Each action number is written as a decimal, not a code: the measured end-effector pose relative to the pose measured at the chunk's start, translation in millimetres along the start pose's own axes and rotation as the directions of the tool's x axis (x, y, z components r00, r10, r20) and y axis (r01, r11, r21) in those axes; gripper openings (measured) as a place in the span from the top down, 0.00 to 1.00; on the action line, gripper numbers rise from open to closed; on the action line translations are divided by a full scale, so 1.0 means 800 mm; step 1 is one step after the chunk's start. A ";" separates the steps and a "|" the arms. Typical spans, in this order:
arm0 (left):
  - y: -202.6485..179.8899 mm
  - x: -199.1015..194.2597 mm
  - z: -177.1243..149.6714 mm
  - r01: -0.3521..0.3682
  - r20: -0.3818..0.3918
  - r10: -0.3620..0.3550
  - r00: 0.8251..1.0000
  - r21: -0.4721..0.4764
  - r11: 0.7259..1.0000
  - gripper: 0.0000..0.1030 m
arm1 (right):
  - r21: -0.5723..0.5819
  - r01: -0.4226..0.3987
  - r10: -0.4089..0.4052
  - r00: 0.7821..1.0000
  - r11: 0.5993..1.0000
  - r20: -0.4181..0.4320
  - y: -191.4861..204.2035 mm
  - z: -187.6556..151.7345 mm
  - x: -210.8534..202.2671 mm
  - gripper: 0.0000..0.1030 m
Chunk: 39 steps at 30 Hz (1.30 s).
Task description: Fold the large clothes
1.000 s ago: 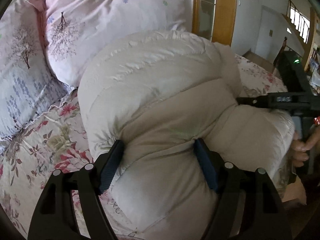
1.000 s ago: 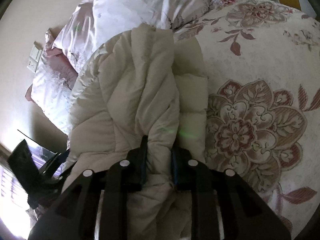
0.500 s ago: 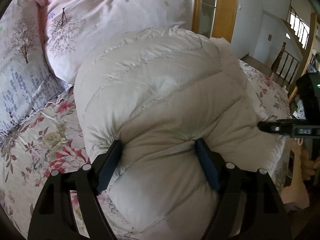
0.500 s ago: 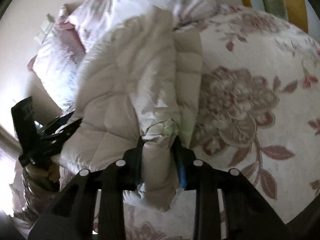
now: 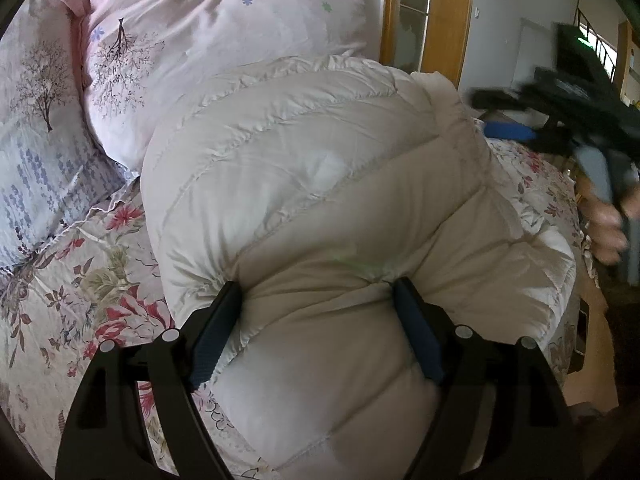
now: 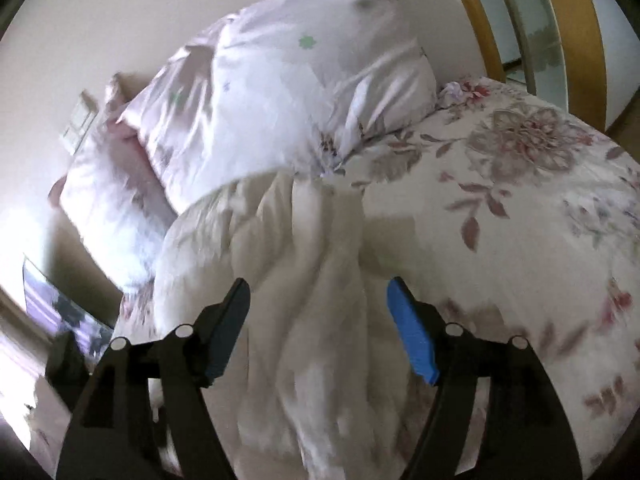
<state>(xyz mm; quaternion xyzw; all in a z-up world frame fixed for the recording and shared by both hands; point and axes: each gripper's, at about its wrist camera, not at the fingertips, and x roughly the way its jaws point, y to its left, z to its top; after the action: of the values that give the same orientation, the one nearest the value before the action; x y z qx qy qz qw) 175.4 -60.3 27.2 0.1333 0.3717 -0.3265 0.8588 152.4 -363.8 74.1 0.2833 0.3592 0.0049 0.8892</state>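
A puffy, cream-white quilted down coat lay bundled on a bed covered with a floral-print bedspread, its far end against a pale pink pillow printed with bare trees. A second pillow with a blue and white pattern lay to the left of the pink one.

The left hand-held gripper was clenched on the near end of the coat: its two blue-padded fingers pressed deep into the padding on either side, and the fabric bulged out between and around them.

The right hand-held gripper hung above the coat's right side with its jaws opening. In the right wrist view a rumpled ridge of the coat lay below and between the fingers, but the blue pads stood clear of it and pressed on nothing. That view was blurred. In the left wrist view the same gripper appeared at the far right, raised off the coat, with a person's hand on its handle.

A wooden door frame stood beyond the bed on the far side.
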 end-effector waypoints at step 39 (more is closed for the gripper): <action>0.127 0.082 0.063 -0.057 -0.013 0.056 0.998 -0.363 0.930 0.20 | 0.135 0.173 -0.165 0.984 0.976 -0.073 -0.064 -0.025 0.087 0.84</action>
<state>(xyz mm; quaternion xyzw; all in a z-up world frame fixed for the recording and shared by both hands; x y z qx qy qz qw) 303.7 -38.1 12.4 -0.0166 0.4228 -0.2270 0.8772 181.2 -382.4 -7.9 0.3135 0.4084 -0.0875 0.8528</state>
